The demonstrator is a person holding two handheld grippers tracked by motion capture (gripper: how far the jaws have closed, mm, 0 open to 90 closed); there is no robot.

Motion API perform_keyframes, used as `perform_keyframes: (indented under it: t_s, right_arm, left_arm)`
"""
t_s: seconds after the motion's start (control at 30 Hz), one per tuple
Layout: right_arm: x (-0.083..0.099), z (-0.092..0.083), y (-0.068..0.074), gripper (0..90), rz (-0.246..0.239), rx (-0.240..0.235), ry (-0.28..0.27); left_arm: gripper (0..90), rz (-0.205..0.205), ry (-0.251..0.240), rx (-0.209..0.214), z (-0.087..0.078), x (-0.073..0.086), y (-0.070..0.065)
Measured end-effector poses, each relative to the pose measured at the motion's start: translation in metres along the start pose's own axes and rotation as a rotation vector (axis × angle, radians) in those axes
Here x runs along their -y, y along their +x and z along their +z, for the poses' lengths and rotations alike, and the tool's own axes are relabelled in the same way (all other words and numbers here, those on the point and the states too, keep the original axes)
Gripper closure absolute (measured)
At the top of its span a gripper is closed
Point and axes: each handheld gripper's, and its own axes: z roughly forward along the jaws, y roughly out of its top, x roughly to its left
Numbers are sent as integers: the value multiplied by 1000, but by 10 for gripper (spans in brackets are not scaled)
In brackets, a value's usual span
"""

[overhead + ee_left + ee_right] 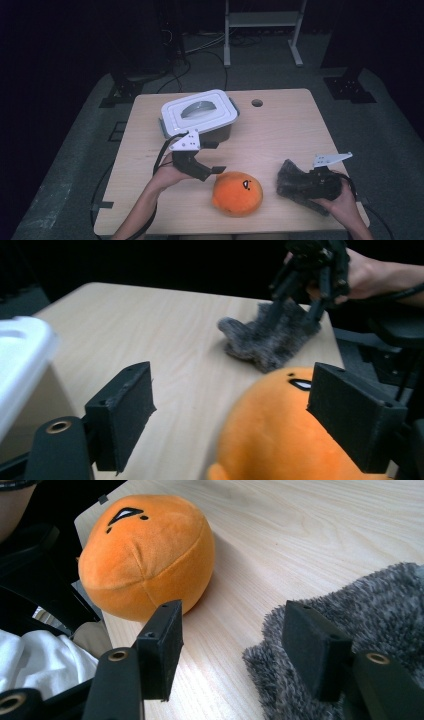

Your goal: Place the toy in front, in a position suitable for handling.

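A round orange plush toy [237, 193] with a small black face lies near the table's front edge. My left gripper [212, 172] hovers just to its left, open; in the left gripper view the plush [280, 440] sits low between the jaws, against the right one and apart from the left. A grey fuzzy cloth [287, 175] lies crumpled at the front right. My right gripper [302, 187] stands over it, open. In the right gripper view one jaw rests by the cloth [380, 610] and the other over bare wood, with the plush [145, 555] beyond.
A white lidded container [199, 114] stands on the wooden table [280, 130] behind my left hand. A round hole [257, 103] is in the tabletop at the back. Beyond the table are a metal frame [262, 20] and cables on a grey floor.
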Motion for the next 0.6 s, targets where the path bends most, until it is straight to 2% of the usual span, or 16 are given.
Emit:
perform_keyframes:
  t_s: [0.03,0.07,0.17,0.27,0.3,0.33,0.5,0.6]
  right_arm:
    - [0,0,0,400,-1,0,-1]
    - [0,0,0,398,-2,-1,-3]
    - [0,1,1,396,-1,-1,-2]
    - [1,1,1,397,-4,-2,5]
    - [1,1,1,397,-7,-3,4]
    - [1,1,1,396,-10,-6,1]
    - [0,2,2,387,-9,-15,9]
    - [0,3,3,384,-11,-19,15]
  left_arm:
    - [170,0,0,0,0,0,0]
    - [159,6,-5,-24,-5,-4,6]
    - [159,12,-13,-43,-11,-9,12]
    - [141,21,-15,-95,-21,-18,26]
    - [128,21,-15,-95,-21,-18,26]
    - [128,15,-21,-107,-24,-21,33]
    - [90,15,-27,-138,-27,-27,47]
    - [89,11,-16,-157,-29,-29,56]
